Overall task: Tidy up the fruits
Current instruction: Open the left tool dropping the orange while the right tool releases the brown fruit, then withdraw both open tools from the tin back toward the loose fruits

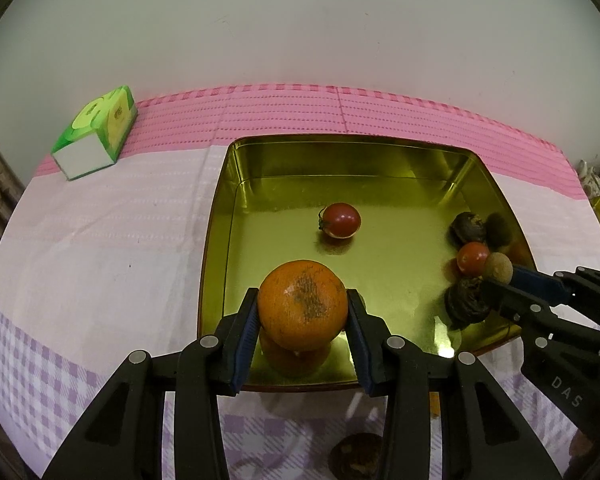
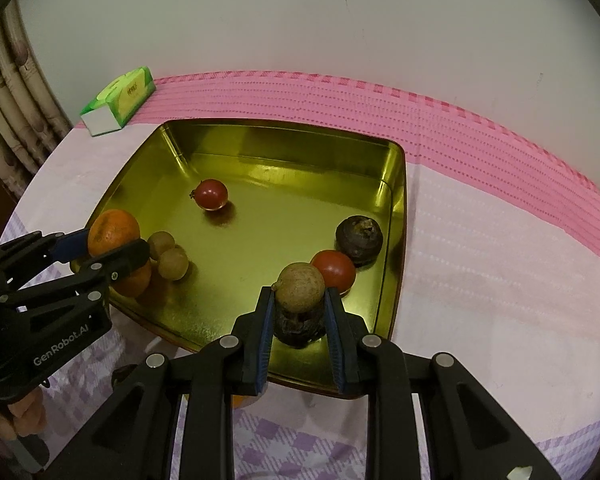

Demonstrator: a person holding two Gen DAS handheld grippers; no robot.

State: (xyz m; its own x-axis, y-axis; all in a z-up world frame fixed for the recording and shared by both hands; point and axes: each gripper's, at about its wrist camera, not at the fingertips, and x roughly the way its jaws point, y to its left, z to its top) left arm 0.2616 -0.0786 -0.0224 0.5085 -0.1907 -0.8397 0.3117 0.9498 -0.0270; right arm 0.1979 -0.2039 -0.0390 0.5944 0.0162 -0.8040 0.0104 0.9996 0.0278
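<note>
A gold metal tray point(image 1: 236, 208) point(image 2: 172, 148) lies on the table. My left gripper point(image 1: 302, 308) point(image 2: 112, 244) is shut on an orange point(image 1: 302, 305) point(image 2: 113, 231), held above a second orange point(image 1: 296, 360) point(image 2: 136, 280) at the tray's near left. My right gripper point(image 2: 299, 294) point(image 1: 500, 276) is shut on a tan longan point(image 2: 300, 286) point(image 1: 497, 266), held above a dark wrinkled fruit point(image 2: 298, 326) point(image 1: 466, 306). Inside the tray lie a cherry tomato point(image 1: 341, 220) point(image 2: 211, 194), a second tomato point(image 1: 473, 258) point(image 2: 335, 270), another dark fruit point(image 2: 359, 238) point(image 1: 468, 227) and two longans point(image 2: 168, 254).
A green tissue box point(image 1: 94, 134) point(image 2: 120, 96) stands at the back left by the white wall. A pink and lilac checked cloth point(image 1: 100, 240) point(image 2: 500, 260) covers the table. A dark fruit point(image 1: 356, 456) lies on the cloth in front of the tray. Curtains point(image 2: 12, 92) hang at the left.
</note>
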